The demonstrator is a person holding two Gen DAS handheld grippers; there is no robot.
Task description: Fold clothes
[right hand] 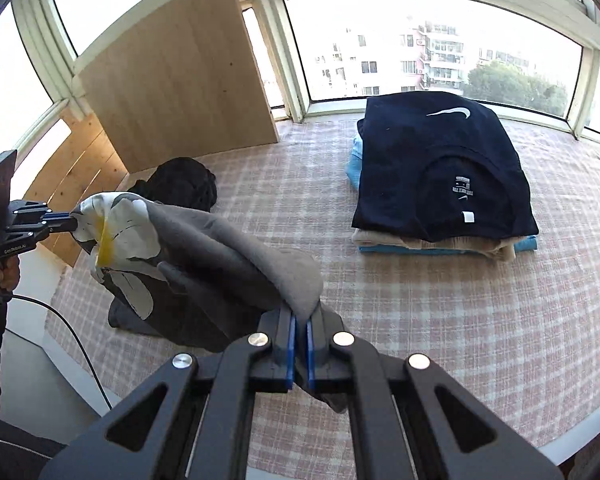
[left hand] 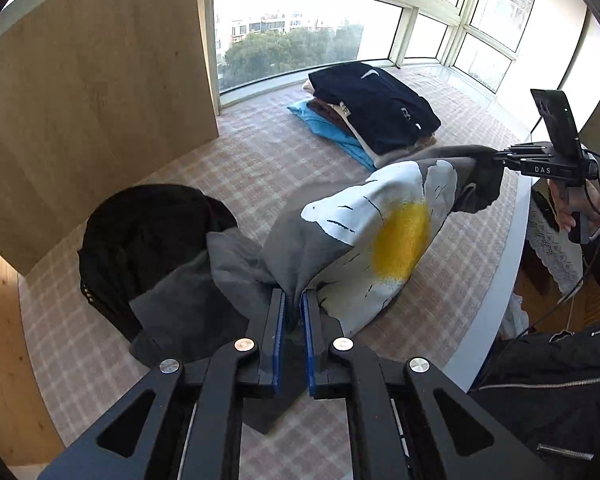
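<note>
here, in the left wrist view, the left gripper point(left hand: 293, 304) pinches the grey cotton sweatshirt with a white-and-yellow daisy print point(left hand: 364, 236), stretched ahead-right. in the right wrist view, the right gripper point(right hand: 301, 322) clamps its grey edge, a folded navy-topped clothes stack point(right hand: 440, 172) ahead-right.

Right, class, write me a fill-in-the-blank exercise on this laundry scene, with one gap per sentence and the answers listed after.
1. Both grippers, the left gripper and the right gripper, are shut on the same ____ garment.
2. The flower print on that garment has a ____ centre.
3. The top item of the folded stack is dark ____ in colour.
4. The checked cover also holds a crumpled ____ garment beside the wooden board.

Missing words: grey; yellow; navy; black
</note>
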